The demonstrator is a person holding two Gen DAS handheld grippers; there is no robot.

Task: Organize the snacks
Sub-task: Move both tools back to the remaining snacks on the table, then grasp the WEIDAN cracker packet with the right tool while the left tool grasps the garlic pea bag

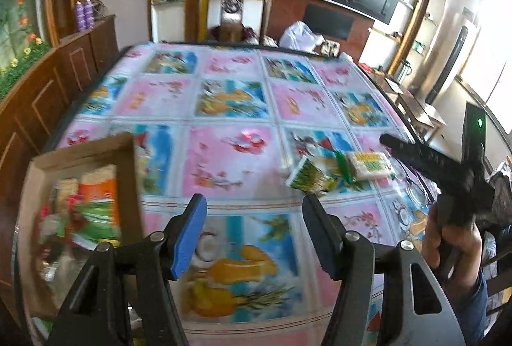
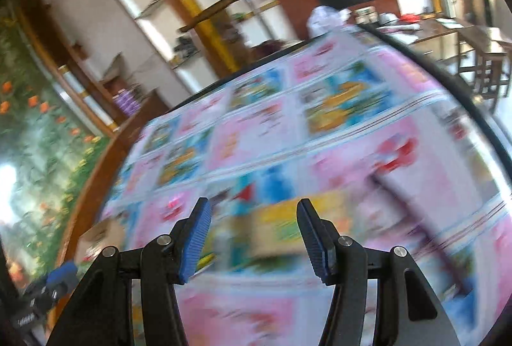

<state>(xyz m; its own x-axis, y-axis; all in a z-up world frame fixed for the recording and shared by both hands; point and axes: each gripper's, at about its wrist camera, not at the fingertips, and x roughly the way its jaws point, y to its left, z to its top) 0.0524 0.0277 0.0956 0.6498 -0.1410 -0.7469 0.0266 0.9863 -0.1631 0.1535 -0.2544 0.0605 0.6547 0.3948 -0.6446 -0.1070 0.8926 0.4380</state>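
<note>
Your left gripper (image 1: pixel 254 229) is spread wide with nothing between its blue pads (image 1: pixel 188 237), hanging over the patterned tablecloth (image 1: pixel 230 154). Your right gripper (image 2: pixel 254 232) is likewise parted and empty; through its own camera a blurred yellow-and-green packet (image 2: pixel 281 227) sits just beyond the fingertips, at twelve o'clock, not yet between them.

From the left camera, the cardboard box (image 1: pixel 38 166) lies at nine o'clock, already holding several snack packs (image 1: pixel 96 205) in orange, green and red wrappers. At about two o'clock two loose packets rest on the cloth, touching or nearly so: a green-and-white pouch (image 1: pixel 312 178) and a pale biscuit pack (image 1: pixel 371 166) just behind it. Your right hand (image 1: pixel 451 237) comes in at three o'clock, its tool reaching toward that pair.

Judging by this, you are going for one of the last loose packets. The risks:

- The right view is heavily smeared, which suggests fast motion; arriving at that pace, you may shove the packet across the slick cloth instead of straddling it.
- The two packets lie so close that closing on one could catch or drag the other.
- A thin, flat pouch gives little to bite; pinching only its edge may let it slip out over the table.
- The box looks fairly full, so a careless drop could leave the packet perched on the rim.
</note>
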